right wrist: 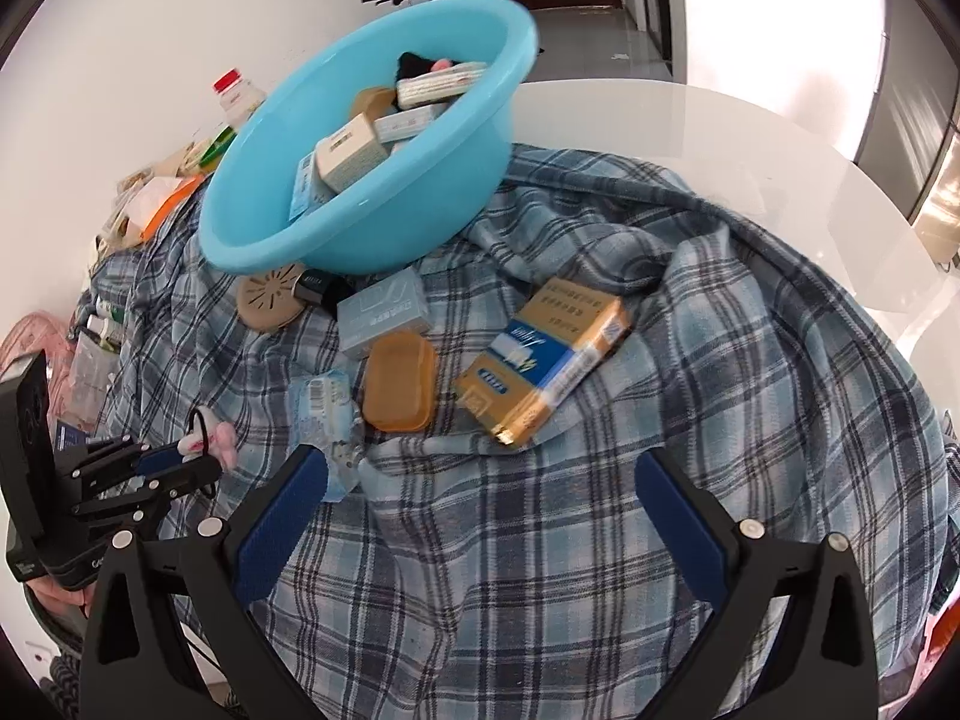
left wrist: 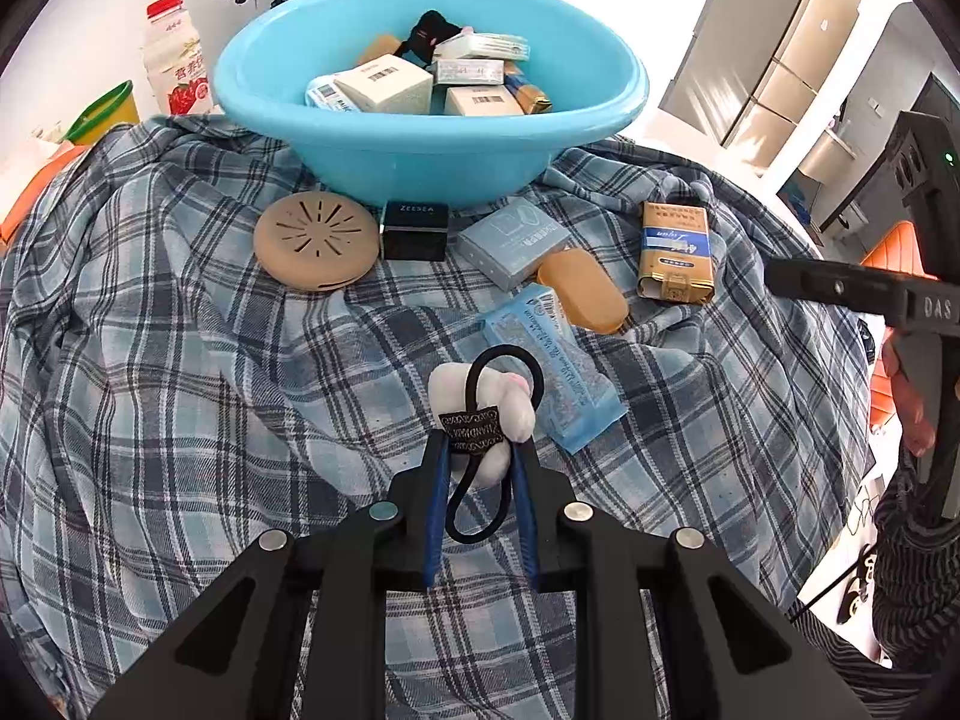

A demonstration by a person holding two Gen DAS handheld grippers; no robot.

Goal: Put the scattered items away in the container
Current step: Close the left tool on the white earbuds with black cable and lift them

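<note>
A light blue basin [left wrist: 372, 162] stands at the back of the plaid cloth [left wrist: 180, 372] and holds several small boxes; it also shows in the right wrist view [right wrist: 360, 228]. My left gripper [left wrist: 477, 450] is shut on a white plush hair tie with a black elastic loop [left wrist: 489, 405], also seen in the right wrist view [right wrist: 207, 438]. My right gripper [right wrist: 480, 468] is open and empty above the cloth, short of a gold and blue box [right wrist: 546, 360]. Near it lie an orange soap case [right wrist: 399, 384] and a blue wipes packet [right wrist: 321, 402].
In front of the basin lie a tan round disc [left wrist: 315, 240], a black ZEESEA box [left wrist: 416, 229], a grey-blue box [left wrist: 516, 240] and the gold box [left wrist: 675, 252]. A drink bottle [left wrist: 177, 60] stands at the back left. The white table [right wrist: 780, 138] extends to the right.
</note>
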